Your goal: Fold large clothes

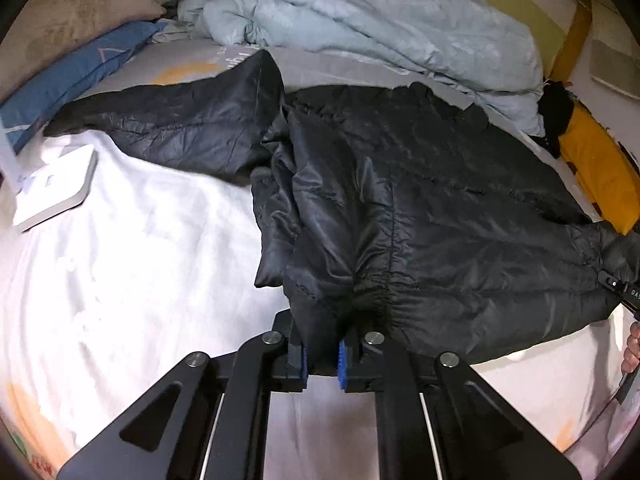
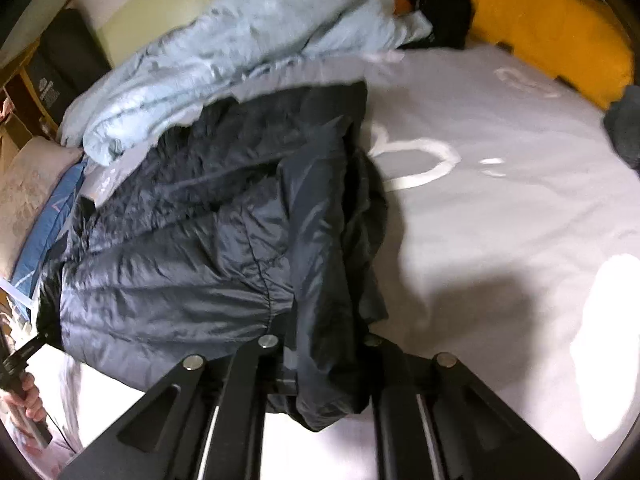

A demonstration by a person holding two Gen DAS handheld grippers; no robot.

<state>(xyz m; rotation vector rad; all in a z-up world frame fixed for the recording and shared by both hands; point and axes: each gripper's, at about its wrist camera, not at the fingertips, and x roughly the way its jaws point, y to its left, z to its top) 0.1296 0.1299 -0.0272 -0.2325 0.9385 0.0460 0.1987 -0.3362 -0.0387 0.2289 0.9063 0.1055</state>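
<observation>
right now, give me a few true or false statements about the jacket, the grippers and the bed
1. The left gripper has its jaws shut on the hem of the black quilted puffer jacket. True.
2. The right gripper hangs open above bare sheet. False: it is shut on jacket fabric.
3. A crumpled pale blue duvet lies beyond the jacket. True.
4. The long cushion at the bed's edge is red. False: it is yellow.

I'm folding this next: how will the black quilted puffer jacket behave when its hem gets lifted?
The black quilted puffer jacket will probably sag limply: its hem bunches between the left hand-held gripper's pads. Its shiny shell looks slippery. Its puffy quilting suggests it is light for its bulk.
</observation>
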